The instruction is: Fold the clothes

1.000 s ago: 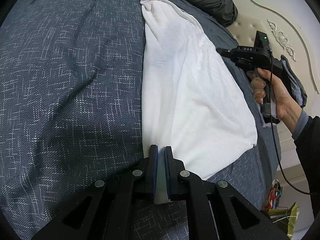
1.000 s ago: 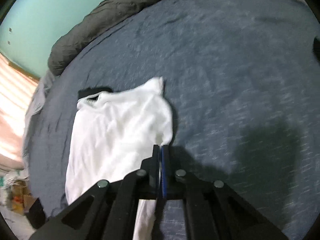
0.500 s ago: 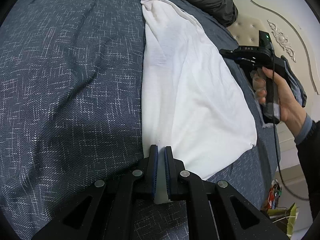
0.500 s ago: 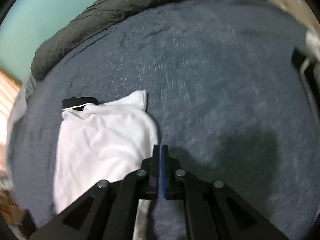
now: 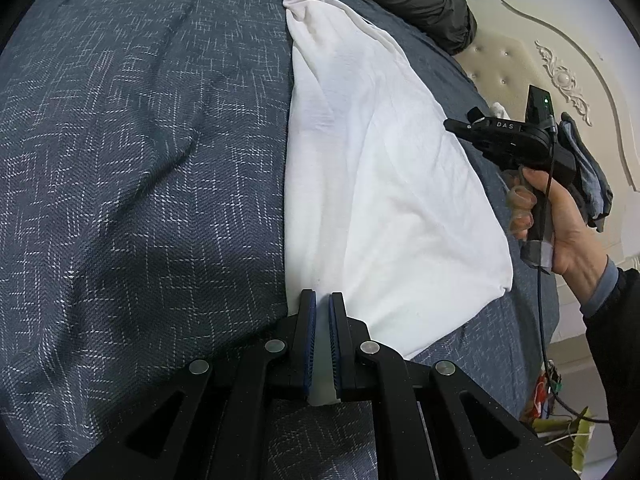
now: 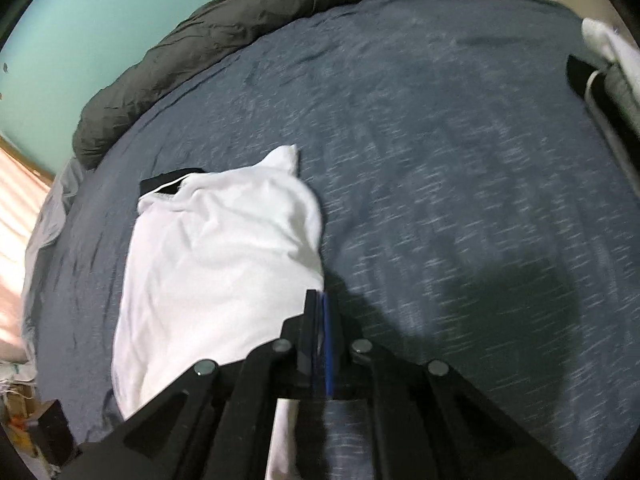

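Note:
A white T-shirt (image 5: 372, 168) with a black collar lies folded lengthwise on the dark blue bed cover (image 5: 140, 168). My left gripper (image 5: 322, 308) is shut on the shirt's near hem corner, with white cloth showing between the jaws. The right gripper, held in a hand, shows in the left wrist view (image 5: 500, 140) above the shirt's right edge. In the right wrist view the shirt (image 6: 216, 256) lies to the left, and my right gripper (image 6: 320, 308) has its jaws together at the shirt's right edge; white cloth shows below the jaws.
A dark grey duvet (image 6: 248, 28) is bunched along the far side of the bed. A cream padded headboard (image 5: 540, 60) stands at the right, with folded clothes (image 5: 588, 176) beside it. More garments (image 6: 604, 68) lie at the bed's right edge.
The right gripper has moved along the shirt's right edge, nearer to the left gripper's camera, and its view has swung. The left gripper has stayed shut on the hem corner.

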Motion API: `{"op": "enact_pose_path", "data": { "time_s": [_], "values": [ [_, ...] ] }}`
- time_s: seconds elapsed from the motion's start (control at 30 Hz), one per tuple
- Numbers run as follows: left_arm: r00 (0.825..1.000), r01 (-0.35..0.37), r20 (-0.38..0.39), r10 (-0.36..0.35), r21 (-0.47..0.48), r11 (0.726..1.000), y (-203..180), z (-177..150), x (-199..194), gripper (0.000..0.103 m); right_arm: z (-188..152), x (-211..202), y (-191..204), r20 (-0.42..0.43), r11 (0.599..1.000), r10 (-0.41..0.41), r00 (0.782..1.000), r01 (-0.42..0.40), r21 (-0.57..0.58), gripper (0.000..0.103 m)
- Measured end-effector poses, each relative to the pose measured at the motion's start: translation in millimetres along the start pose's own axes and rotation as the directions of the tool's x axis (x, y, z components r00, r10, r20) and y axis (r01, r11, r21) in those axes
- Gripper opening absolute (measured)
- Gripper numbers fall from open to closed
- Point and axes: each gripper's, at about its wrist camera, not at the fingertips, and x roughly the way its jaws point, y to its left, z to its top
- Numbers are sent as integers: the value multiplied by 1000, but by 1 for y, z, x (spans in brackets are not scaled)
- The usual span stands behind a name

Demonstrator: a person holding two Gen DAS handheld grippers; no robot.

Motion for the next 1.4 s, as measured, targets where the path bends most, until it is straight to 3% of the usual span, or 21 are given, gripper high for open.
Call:
{"op": "enact_pose_path", "data": {
  "time_s": [0.17, 0.27, 0.33, 0.47, 0.53, 0.6, 0.63, 0.73, 0.87, 1.0, 1.1, 1.23, 1.4],
  "values": [
    [1000, 3, -1, -3, -5, 1000, 1, -1, -2, 7, 4, 13, 1, -27, 998, -56, 998, 55, -33, 2],
    [1000, 4, 0, -4, -10, 1000, 2, -1, -2, 7, 6, 18, 13, -69, 998, -30, 997, 26, -61, 2],
    [1000, 3, 1, -3, -11, 1000, 2, -1, -2, 7, 11, 16, 20, -69, 993, -84, 994, 78, -93, 2],
    [1000, 3, 0, -3, -13, 1000, 2, -2, -2, 7, 34, -3, 47, 12, 978, -139, 990, 139, -158, 4],
    [1000, 5, 0, -5, -16, 1000, 2, -2, -2, 7, 48, -8, 71, 39, 970, -127, 991, 133, -206, 12],
    [1000, 7, 1, -7, -20, 1000, 3, -2, -2, 7, 62, -7, 100, 40, 961, -81, 996, 89, -263, 30],
    [1000, 11, 1, -11, -23, 1000, 3, -2, -2, 7, 69, -7, 114, 40, 954, -58, 998, 67, -291, 33],
    [1000, 15, 2, -15, -27, 1000, 6, -2, -1, 7, 83, 17, 171, -14, 908, -32, 999, 24, -419, 36],
    [1000, 13, 1, -13, -24, 1000, 7, -3, 1, 7, 90, 51, 230, -54, 822, -107, 993, 58, -567, 37],
    [1000, 10, 1, -10, -19, 1000, 6, -3, -1, 7, 86, 78, 259, -82, 750, -179, 980, 82, -657, 40],
    [1000, 9, 1, -9, -18, 1000, 5, -3, -1, 7, 83, 101, 272, -56, 683, -278, 959, 156, -713, 40],
    [1000, 12, 2, -12, -18, 1000, 5, -3, 0, 7, 91, 123, 281, -14, 651, -323, 946, 212, -729, 40],
    [1000, 17, -1, -17, -21, 1000, 5, -2, 1, 7, 92, 144, 280, -25, 632, -363, 931, 227, -741, 38]
  ]
}}
